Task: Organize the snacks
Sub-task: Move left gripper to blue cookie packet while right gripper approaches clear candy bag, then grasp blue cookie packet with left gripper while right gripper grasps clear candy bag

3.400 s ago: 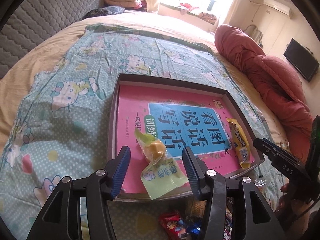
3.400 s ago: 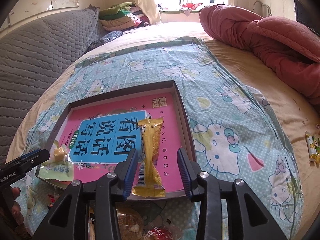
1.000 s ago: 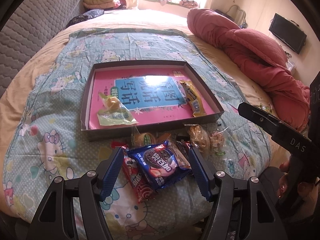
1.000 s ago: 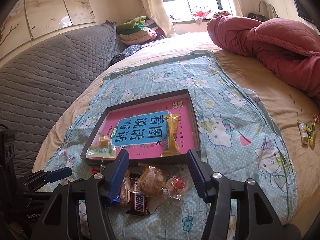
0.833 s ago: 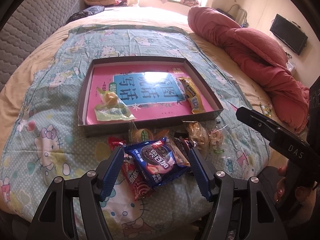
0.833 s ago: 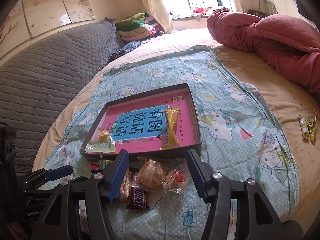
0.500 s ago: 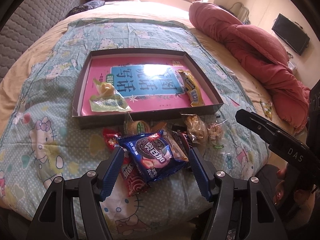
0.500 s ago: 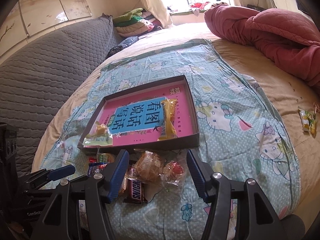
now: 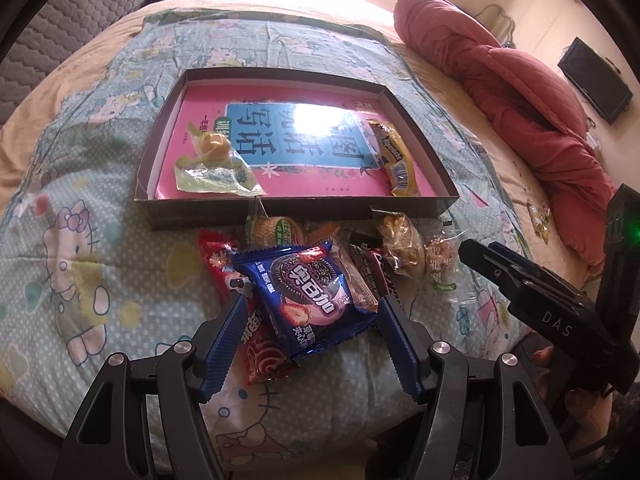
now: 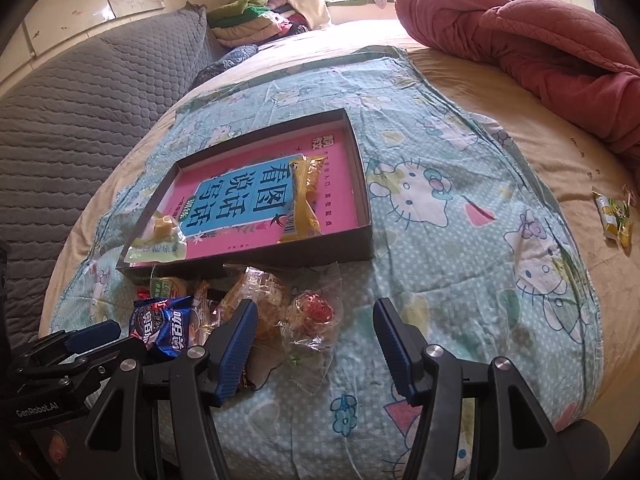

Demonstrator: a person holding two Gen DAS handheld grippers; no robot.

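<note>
Left gripper [image 9: 310,322]: fingers apart, astride blue cookie packet [image 9: 310,298] atop snack pile [image 10: 256,304] on bed, pads not pressing. Shallow dark cardboard tray [image 9: 304,212] just beyond pile: green-wrapped yellow sweet [image 9: 214,164] left, yellow bar wrapper [image 9: 394,156] right. Right gripper [image 10: 312,338]: fingers apart, over clear-wrapped red candy [image 10: 316,308], empty.

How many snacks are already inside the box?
2: a pale green packet holding a yellow cake at the shallow dark cardboard box's near-left corner, and a long yellow wrapper along its right side.

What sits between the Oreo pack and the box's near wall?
In the left wrist view: a round biscuit pack with a green label, just beyond the Oreo pack and up against the box.
</note>
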